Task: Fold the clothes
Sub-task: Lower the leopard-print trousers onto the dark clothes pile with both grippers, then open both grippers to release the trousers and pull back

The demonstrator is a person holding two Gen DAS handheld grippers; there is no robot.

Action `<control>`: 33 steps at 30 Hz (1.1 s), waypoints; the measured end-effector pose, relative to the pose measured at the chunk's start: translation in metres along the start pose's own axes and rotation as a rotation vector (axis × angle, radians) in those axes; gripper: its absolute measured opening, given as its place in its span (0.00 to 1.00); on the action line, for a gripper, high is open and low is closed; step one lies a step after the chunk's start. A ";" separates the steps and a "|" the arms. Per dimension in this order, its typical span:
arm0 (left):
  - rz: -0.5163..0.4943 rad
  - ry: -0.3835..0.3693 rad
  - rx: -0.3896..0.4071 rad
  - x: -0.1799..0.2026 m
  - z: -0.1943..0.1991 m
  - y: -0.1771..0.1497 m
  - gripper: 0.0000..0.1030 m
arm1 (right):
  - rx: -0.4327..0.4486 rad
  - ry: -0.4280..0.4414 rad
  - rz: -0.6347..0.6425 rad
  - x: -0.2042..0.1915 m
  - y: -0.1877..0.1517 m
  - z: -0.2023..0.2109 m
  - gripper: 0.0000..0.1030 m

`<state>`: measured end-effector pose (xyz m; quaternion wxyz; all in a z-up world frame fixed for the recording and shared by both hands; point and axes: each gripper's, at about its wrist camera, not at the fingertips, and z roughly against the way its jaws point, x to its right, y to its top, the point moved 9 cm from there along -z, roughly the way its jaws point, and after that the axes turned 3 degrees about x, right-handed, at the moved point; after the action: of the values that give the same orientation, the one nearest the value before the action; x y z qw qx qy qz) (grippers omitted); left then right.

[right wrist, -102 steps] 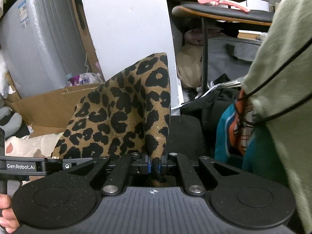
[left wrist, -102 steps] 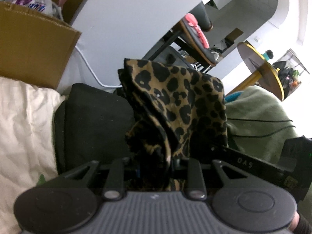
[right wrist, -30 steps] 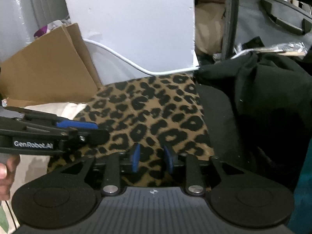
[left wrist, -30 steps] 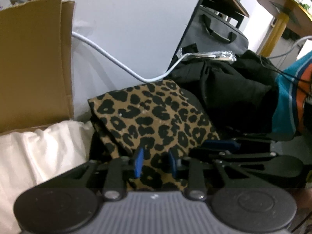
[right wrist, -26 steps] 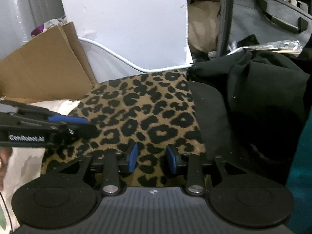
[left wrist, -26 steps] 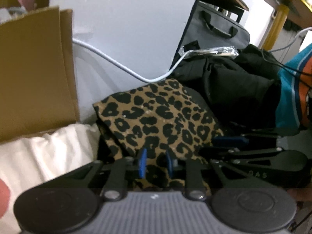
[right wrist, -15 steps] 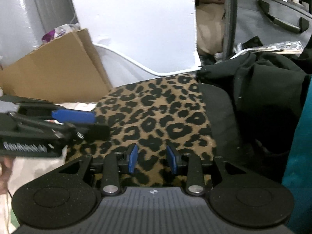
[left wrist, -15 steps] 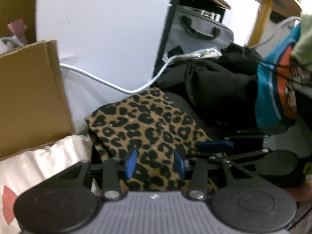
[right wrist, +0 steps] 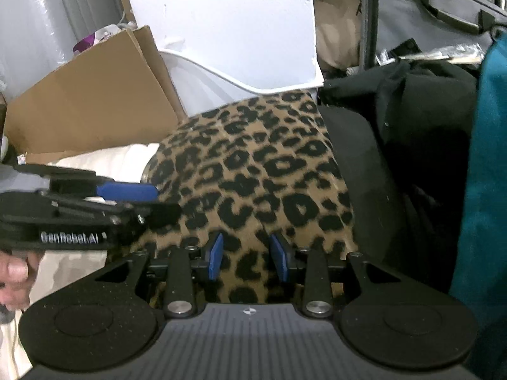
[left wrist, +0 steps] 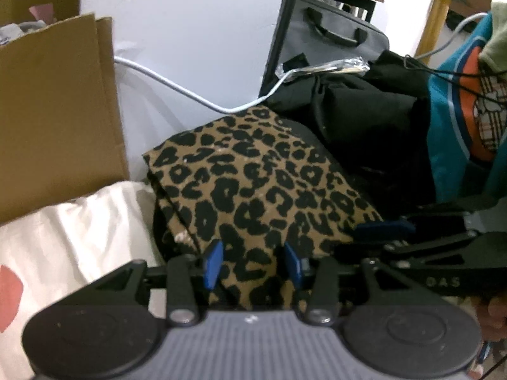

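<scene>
The folded leopard-print cloth (left wrist: 259, 186) lay mid-frame on a black garment (right wrist: 358, 171). Left tongs (left wrist: 252, 262) and right tongs (right wrist: 248, 255) stood apart, gripping nothing. Only the left view showed a teal shirt's orange print (left wrist: 472, 101).

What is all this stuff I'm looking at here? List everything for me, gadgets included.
leopard-print garment: one, tan with black spots, folded flat in the middle, on a black item.
black clothes: a pile, black, right of the leopard piece.
white fabric: one, white with a red patch, left of the leopard piece.
cardboard box: one, brown, far left against the wall.
cable: one, white, along the white wall behind.
grey bag: one, grey with handles, behind the black pile.
teal garment: one, teal with orange, far right.
left gripper: black with blue pads, open over the leopard piece's near edge.
right gripper: same, open.
</scene>
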<state>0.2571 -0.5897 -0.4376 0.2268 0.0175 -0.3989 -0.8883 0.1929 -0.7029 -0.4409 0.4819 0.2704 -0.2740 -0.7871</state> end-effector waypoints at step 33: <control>0.494 -0.016 -0.145 0.033 0.044 -0.144 0.21 | -0.049 0.050 -0.029 -0.016 -0.087 0.041 0.25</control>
<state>0.1626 -0.4896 -0.5060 0.4345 -0.1040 -0.3280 -0.8323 0.1178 -0.6480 -0.4697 0.4837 0.2820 -0.2385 -0.7935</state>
